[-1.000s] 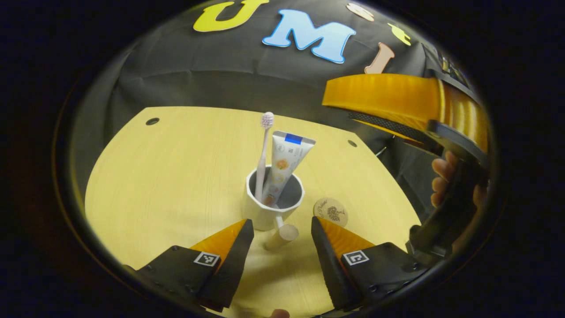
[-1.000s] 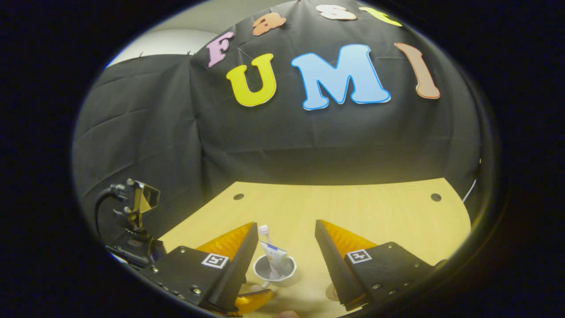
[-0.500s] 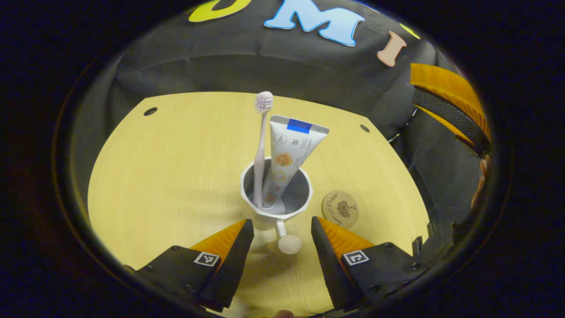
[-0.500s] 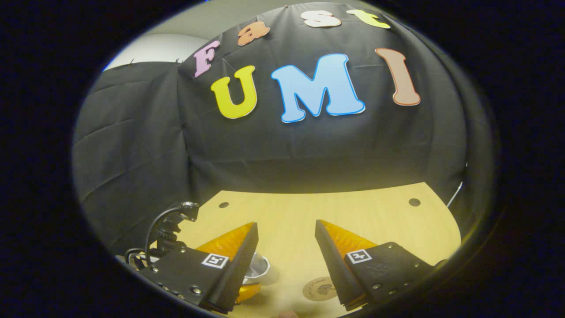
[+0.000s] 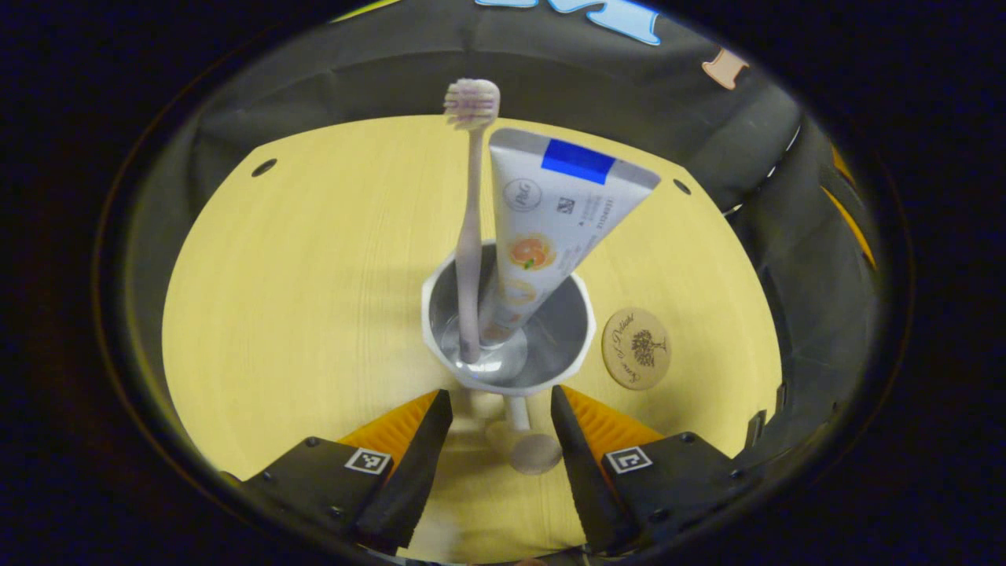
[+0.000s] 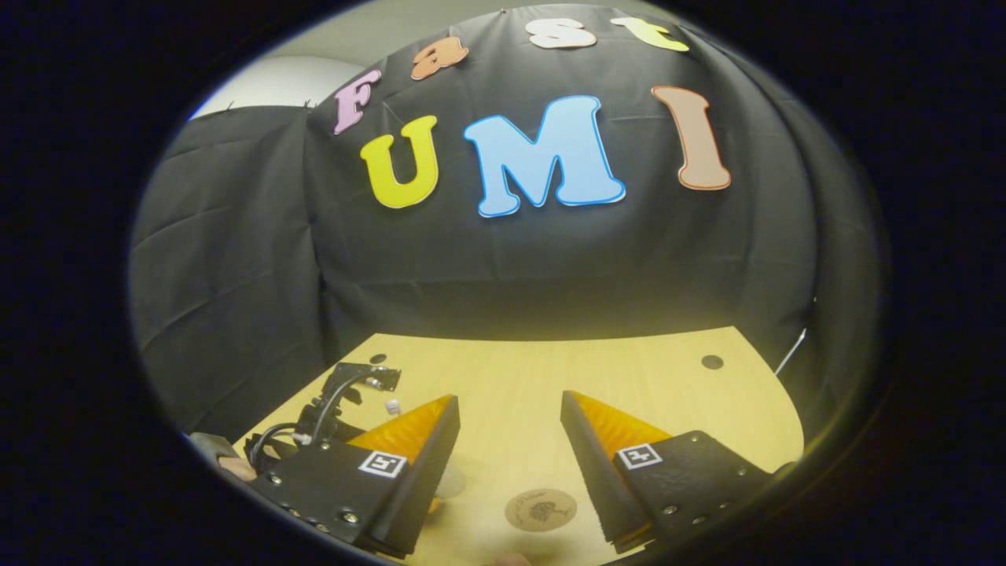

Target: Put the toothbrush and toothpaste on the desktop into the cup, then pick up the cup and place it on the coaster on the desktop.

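Standing near the middle of the desk [image 5: 299, 267] in the left gripper view, the white cup [image 5: 507, 330] holds the toothbrush [image 5: 470, 228], upright with its bristled head up, and the toothpaste [image 5: 550, 212], cap end down and leaning toward the right. The cup's handle [image 5: 528, 440], a thin stem ending in a round wooden knob, points toward the camera and lies between the two fingers of the left gripper [image 5: 497, 409]; the jaws are spread apart on either side of it and do not press on it. The round wooden coaster [image 5: 636, 347] lies flat just beside the cup on the right, apart from it, toward the desk's right edge.

The right gripper view has the right gripper [image 6: 509, 413] held above the desk with its jaws wide apart and nothing between them. The coaster [image 6: 540, 509] lies below it near the desk's front edge. Part of the left gripper [image 6: 338, 401] appears at the lower left, over the desk's left edge, with the toothbrush [image 6: 391, 406] head just beside it.
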